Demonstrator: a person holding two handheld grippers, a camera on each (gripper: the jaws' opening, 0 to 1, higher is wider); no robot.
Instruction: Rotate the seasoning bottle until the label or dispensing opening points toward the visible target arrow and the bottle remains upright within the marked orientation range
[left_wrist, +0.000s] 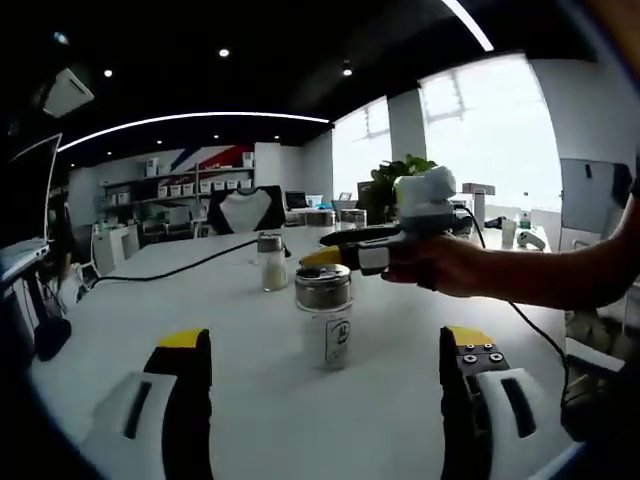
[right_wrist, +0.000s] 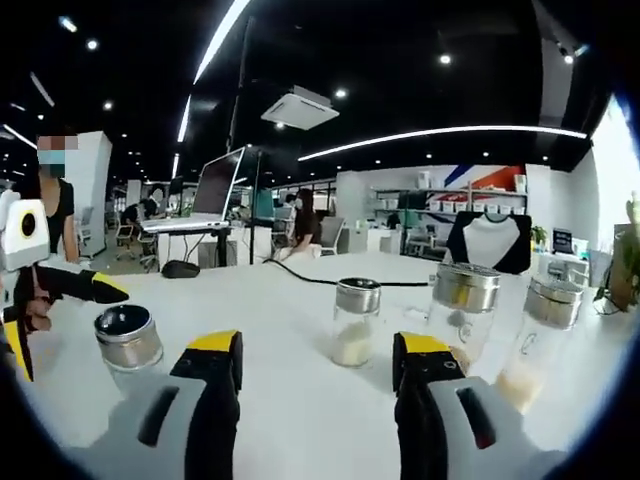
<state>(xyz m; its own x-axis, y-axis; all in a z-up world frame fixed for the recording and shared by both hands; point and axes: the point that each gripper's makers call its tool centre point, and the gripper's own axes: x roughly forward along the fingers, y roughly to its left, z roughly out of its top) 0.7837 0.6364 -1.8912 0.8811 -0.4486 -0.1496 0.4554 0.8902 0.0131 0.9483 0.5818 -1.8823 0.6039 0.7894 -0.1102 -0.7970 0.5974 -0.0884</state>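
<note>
On the white tabletop (left_wrist: 250, 400), the seasoning bottle (left_wrist: 325, 315) stands upright, its metal lid on top and a small dark mark on its clear side facing the left gripper view. It sits ahead of the left gripper (left_wrist: 325, 345) and between the lines of that gripper's two yellow-tipped jaws, which stand wide apart and hold nothing. Just behind the bottle's lid, the right gripper (left_wrist: 330, 257) reaches in from the right, held in a person's hand (left_wrist: 435, 265); its yellow tip is close to the lid, but contact cannot be told.

In the right gripper view, the right gripper (right_wrist: 315, 360) has its jaws parted and empty. The same bottle (right_wrist: 127, 340) appears at lower left, beside the left gripper (right_wrist: 60, 300) coming in from that edge. Ahead stand three more metal-lidded jars: a small jar (right_wrist: 354, 322) with pale contents straight ahead, a taller jar (right_wrist: 462, 310) to its right, and a third jar (right_wrist: 540, 335) further right. A black cable (right_wrist: 300, 275) trails across the tabletop behind them.
</note>
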